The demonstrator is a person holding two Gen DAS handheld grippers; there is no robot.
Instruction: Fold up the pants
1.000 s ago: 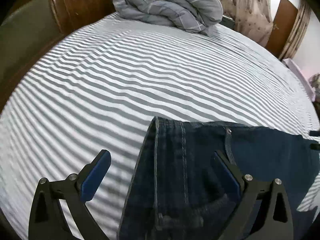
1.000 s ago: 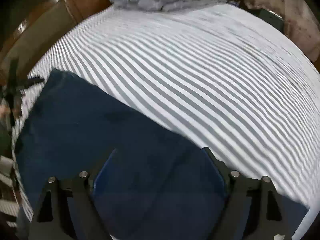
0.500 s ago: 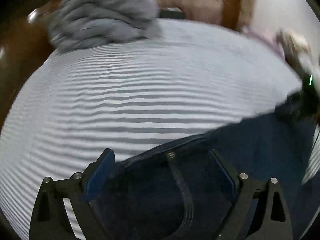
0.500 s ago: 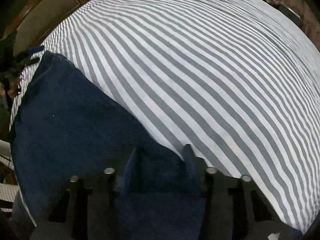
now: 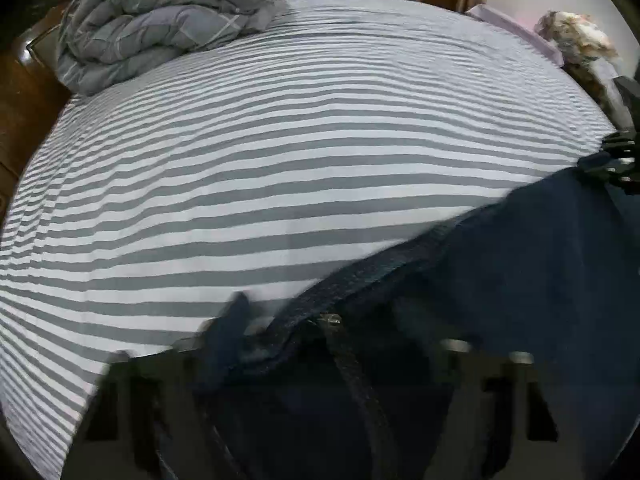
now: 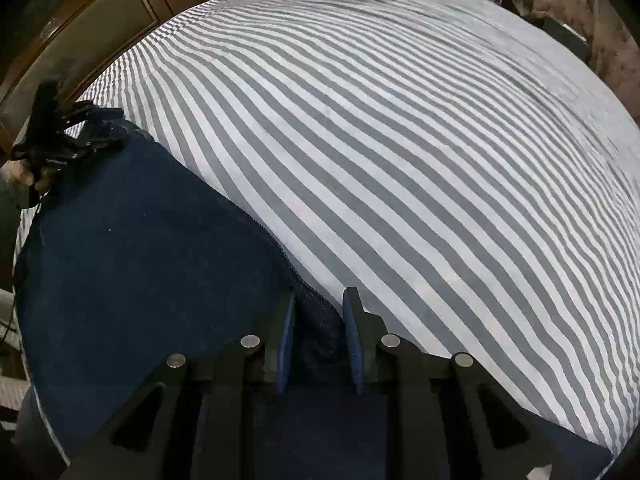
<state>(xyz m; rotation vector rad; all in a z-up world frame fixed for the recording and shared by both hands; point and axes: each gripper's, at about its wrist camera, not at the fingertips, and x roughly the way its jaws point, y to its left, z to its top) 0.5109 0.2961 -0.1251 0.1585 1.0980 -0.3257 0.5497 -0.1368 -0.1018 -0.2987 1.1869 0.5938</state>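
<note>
Dark blue denim pants (image 6: pixel 132 248) lie at the near edge of a bed with a grey and white striped sheet (image 6: pixel 400 140). My right gripper (image 6: pixel 318 300) is shut on the hem end of the pants. My left gripper (image 5: pixel 320 320) is at the waistband (image 5: pixel 360 280), near a belt loop; that view is blurred and the denim covers the right finger, so its jaw state is unclear. Each gripper shows in the other's view, the left (image 6: pixel 100 128) and the right (image 5: pixel 612 160), both at the pants' far ends.
A folded grey duvet (image 5: pixel 168 20) lies at the head of the bed, against a dark wooden headboard (image 6: pixel 80 32). Curtains and a wooden door frame stand beyond the bed. A flowered bundle (image 5: pixel 576 40) sits past the bed's right edge.
My right gripper has closed on the pants' hem. My left gripper swung over the waistband and its fingers moved inward on the denim. The pants now stretch between the two grippers.
</note>
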